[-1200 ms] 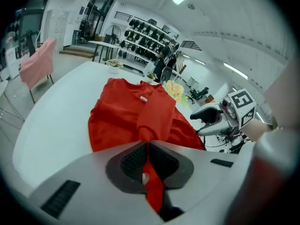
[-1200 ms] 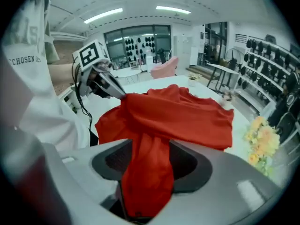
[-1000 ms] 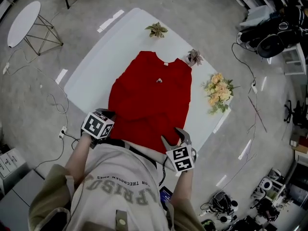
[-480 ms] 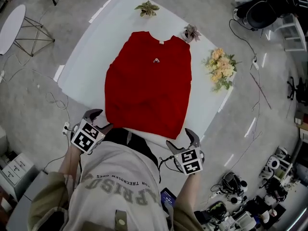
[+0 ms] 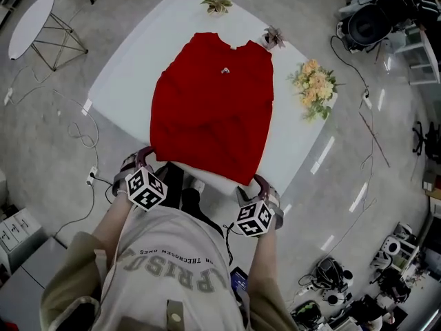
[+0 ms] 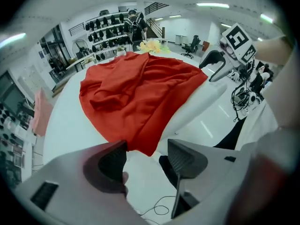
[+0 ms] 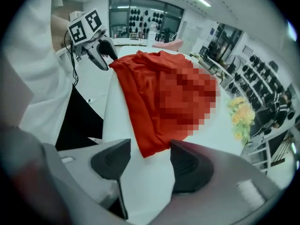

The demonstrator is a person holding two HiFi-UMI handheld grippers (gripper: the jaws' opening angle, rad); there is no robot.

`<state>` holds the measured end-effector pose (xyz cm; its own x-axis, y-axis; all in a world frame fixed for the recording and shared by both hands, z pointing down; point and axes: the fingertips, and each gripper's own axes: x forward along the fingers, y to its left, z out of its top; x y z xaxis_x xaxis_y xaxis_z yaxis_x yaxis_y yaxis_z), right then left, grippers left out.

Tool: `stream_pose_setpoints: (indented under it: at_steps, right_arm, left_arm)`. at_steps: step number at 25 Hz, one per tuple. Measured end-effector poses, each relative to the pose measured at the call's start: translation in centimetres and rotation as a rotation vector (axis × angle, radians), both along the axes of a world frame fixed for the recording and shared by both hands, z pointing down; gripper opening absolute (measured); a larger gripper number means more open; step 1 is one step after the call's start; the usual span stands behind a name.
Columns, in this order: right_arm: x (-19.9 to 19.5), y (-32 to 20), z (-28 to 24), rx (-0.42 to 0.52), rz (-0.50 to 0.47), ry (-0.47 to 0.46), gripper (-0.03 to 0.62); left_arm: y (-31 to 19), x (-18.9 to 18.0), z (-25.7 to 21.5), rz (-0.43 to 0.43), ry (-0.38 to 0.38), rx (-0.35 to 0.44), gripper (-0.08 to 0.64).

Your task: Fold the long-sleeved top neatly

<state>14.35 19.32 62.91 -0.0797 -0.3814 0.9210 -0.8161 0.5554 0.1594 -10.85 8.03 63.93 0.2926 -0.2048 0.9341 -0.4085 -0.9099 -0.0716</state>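
1. Red top (image 5: 210, 105) lies flat on the white table (image 5: 131, 74), collar far, hem along the near edge. No sleeves stick out, so I judge them already folded in over the body.
2. Left gripper (image 5: 140, 158): a second ago it sat at the near-left hem corner (image 6: 147, 149) with its jaws pressed together. Now it has drawn back off the near edge toward the person. Its jaws are opening with nothing between them, and the corner lies just beyond the tips, untouched.
3. Right gripper (image 5: 253, 187): it has also pulled back, from the near-right hem corner (image 7: 150, 149). Its jaws stand apart and are closing, with only bare table in the gap. The corner shows just past the tips and is not pinched.
4. What this means: neither gripper holds cloth now, and the top looks unmoved on the table, so the hem seems left where it was set. The fold of hem toward collar is not yet done. I judge the next step is to take both hem corners again and carry them far.
5. Count, left to right:
   - one round side table (image 5: 31, 19) on the floor, far left
   - one white table
   - one top
   - two grippers
   - two small plants (image 5: 217, 4) on the far edge
   - one bunch of yellow flowers (image 5: 313, 88) on the right edge
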Motion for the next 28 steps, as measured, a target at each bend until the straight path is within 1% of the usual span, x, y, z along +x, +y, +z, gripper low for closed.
stream_pose_setpoints:
  at_steps: [1, 2, 3, 4, 5, 6, 7, 8, 12, 14, 16, 18, 22, 23, 25, 28]
  right_arm:
    - [0.3, 0.0, 0.1, 0.015, -0.024, 0.032, 0.258]
    - [0.6, 0.0, 0.3, 0.027, -0.046, 0.06, 0.253]
    - [0.8, -0.1, 0.5, 0.04, -0.066, 0.083, 0.244]
    - [0.9, -0.2, 0.5, 0.056, -0.08, 0.098, 0.183]
    - [1.0, -0.3, 0.4, 0.073, -0.086, 0.104, 0.179]
    - [1.1, -0.4, 0.1, 0.089, -0.085, 0.101, 0.136]
    - [1.0, -0.3, -0.2, 0.104, -0.084, 0.091, 0.066]
    - [0.9, 0.0, -0.7, 0.115, -0.083, 0.075, 0.017]
    - [0.2, 2.1, -3.0, 0.148, -0.088, 0.008, 0.015]
    - [-0.4, 3.4, -3.9, 0.151, -0.101, -0.024, 0.015]
    - [-1.1, 5.1, -4.4, 0.126, -0.127, -0.058, 0.015]
    - [-1.7, 7.1, -4.4, 0.08, -0.144, -0.1, 0.015]
    - [-2.7, 9.9, -4.9, -0.006, -0.144, -0.205, 0.015]
    - [-2.8, 10.1, -5.6, -0.015, -0.135, -0.244, 0.015]
    - [-2.7, 9.5, -7.5, -0.01, -0.112, -0.32, 0.015]
    - [-1.1, 7.1, -10.9, 0.027, -0.101, -0.368, 0.015]
  left_arm:
    - [-0.2, 0.0, 0.2, -0.009, 0.001, 0.035, 0.279]
    - [-0.4, -0.1, 0.2, -0.021, 0.002, 0.069, 0.253]
    - [-0.6, -0.2, 0.3, -0.03, 0.003, 0.098, 0.207]
    - [-0.8, -0.4, 0.2, -0.035, 0.007, 0.113, 0.165]
    - [-0.8, -0.5, 0.1, -0.037, 0.015, 0.116, 0.136]
    - [-0.7, -0.7, -0.1, -0.037, 0.028, 0.113, 0.099]
    - [-0.6, -0.8, -0.6, -0.033, 0.042, 0.108, 0.063]
    - [-0.4, -1.0, -1.1, -0.028, 0.056, 0.105, 0.057]
    - [1.4, -1.8, -3.6, -0.009, 0.105, 0.094, 0.049]
    - [2.9, -2.4, -4.2, 0.002, 0.104, 0.086, 0.049]
    - [4.6, -3.0, -4.5, 0.012, 0.087, 0.081, 0.049]
    - [6.5, -3.6, -4.6, 0.015, 0.077, 0.056, 0.049]
    - [10.3, -4.5, -4.8, 0.03, 0.073, -0.053, 0.046]
    - [10.7, -4.6, -5.2, 0.03, 0.078, -0.063, 0.046]
    - [10.6, -4.6, -6.5, 0.025, 0.095, -0.058, 0.044]
    - [8.6, -3.7, -9.4, 0.033, 0.144, -0.048, 0.046]
